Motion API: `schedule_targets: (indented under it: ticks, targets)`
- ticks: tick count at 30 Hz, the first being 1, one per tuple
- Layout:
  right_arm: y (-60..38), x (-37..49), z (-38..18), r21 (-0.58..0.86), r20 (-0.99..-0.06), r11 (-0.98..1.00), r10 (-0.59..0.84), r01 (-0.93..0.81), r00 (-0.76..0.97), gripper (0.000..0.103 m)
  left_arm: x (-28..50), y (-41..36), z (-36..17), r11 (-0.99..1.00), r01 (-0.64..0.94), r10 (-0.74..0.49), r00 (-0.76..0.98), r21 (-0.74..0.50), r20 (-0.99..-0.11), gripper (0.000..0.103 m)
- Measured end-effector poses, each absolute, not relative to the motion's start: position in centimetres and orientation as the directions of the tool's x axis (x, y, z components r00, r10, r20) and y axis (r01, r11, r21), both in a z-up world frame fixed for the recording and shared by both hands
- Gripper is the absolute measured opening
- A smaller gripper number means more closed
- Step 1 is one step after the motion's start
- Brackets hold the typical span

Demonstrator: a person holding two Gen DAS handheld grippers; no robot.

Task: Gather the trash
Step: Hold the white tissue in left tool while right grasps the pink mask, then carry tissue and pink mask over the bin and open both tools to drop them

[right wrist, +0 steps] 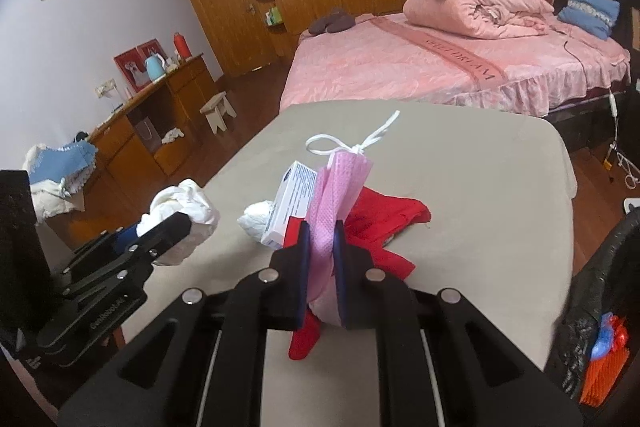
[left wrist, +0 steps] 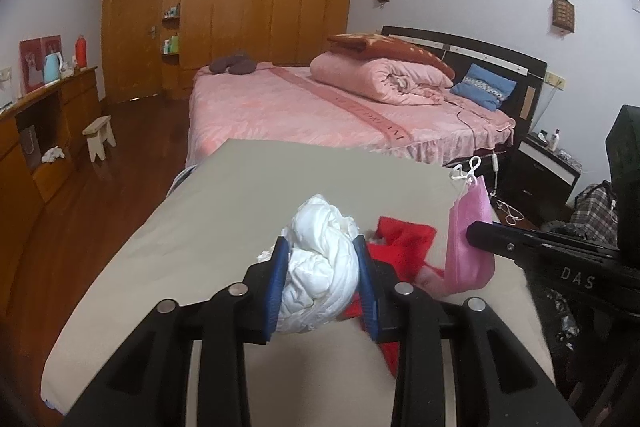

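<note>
Left gripper (left wrist: pixel 320 279) jaws clenched on crumpled white tissue wad (left wrist: pixel 320 267), lifted above beige surface (left wrist: pixel 240 195). Right gripper (right wrist: pixel 320 267) jaws clamped on pink face mask (right wrist: pixel 336 195), ear loops at 12 o'clock. Red cloth (right wrist: pixel 384 219) lies beneath; small white box (right wrist: pixel 294 203) at 11 o'clock. Black trash bag (right wrist: pixel 592 291) at 3 o'clock. Pink bed (right wrist: pixel 440 67) beyond.

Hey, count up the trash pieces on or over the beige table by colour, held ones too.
White: 3 (wad in the left gripper, smaller wad, box)
Pink: 1 (mask in the right gripper)
Red: 1 (red piece)
Total: 5
</note>
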State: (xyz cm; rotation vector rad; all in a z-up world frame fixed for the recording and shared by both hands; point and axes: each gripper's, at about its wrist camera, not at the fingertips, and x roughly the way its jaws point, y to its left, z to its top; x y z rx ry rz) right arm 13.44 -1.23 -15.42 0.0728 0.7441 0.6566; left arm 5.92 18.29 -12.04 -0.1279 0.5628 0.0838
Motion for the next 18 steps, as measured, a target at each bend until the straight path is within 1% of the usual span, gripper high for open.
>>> schedule_targets:
  ticks: [10,18]
  targets:
    - [-4.6,11.9,-12.8,0.274,-0.569,0.818,0.563,-0.506,0.600,0.011,5.7,15.6,-10.2,0.992,-0.071,0.009,0.858,-0.102,-0.514,0.033]
    - [-8.4,10.6,-11.6,0.264,-0.546,0.840,0.535,-0.474,0.645,0.011,6.1,12.1,-9.1,0.994,0.000,-0.054,0.864,-0.108,-0.501,0.033]
